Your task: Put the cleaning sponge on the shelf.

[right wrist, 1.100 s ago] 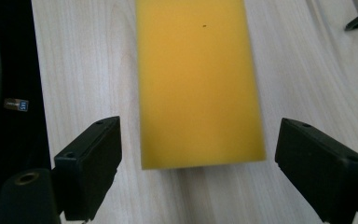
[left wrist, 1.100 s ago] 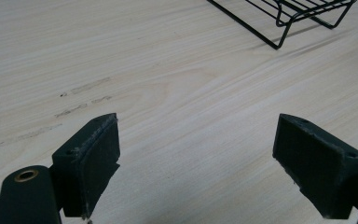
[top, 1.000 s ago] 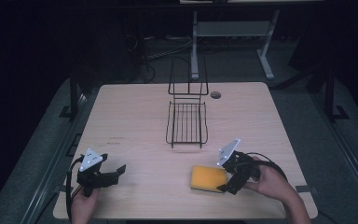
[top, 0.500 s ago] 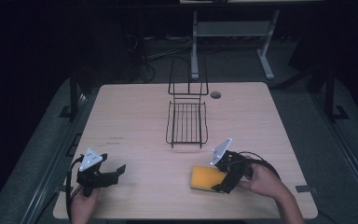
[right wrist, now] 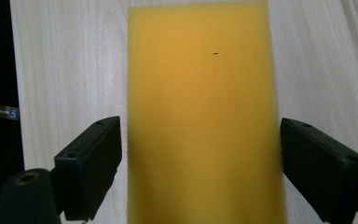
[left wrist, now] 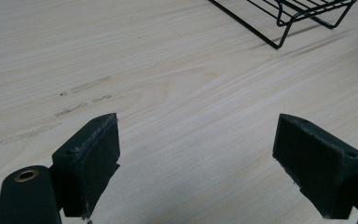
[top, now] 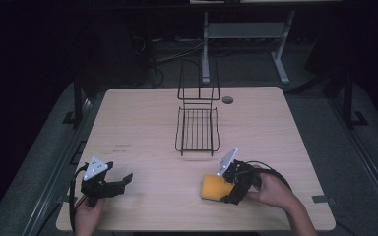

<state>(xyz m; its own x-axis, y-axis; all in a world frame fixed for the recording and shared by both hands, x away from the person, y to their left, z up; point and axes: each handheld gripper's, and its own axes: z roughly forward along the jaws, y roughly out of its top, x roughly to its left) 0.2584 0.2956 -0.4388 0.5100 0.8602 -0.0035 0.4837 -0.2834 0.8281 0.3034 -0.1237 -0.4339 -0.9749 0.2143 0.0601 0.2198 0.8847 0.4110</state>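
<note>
A yellow sponge [top: 211, 188] lies flat on the wooden table [top: 147, 123] at the front right. My right gripper [top: 229, 191] is open, and its two jaws stand on either side of the sponge's near end. In the right gripper view the sponge [right wrist: 203, 116] fills the gap between the jaws without either pad pressing it. My left gripper [top: 120, 181] rests open near the front left corner, held by a hand. Between its jaws the left gripper view has bare table [left wrist: 168, 93].
A black wire rack [top: 197, 118] with an upright back stands at the table's middle, far side; its corner [left wrist: 279, 18] appears in the left gripper view. A cable hole [top: 227, 100] sits behind it. The table's front edge is close to both hands.
My right gripper has slid left along the table, bringing its open jaws around the sponge's near end. The left gripper has not moved.
</note>
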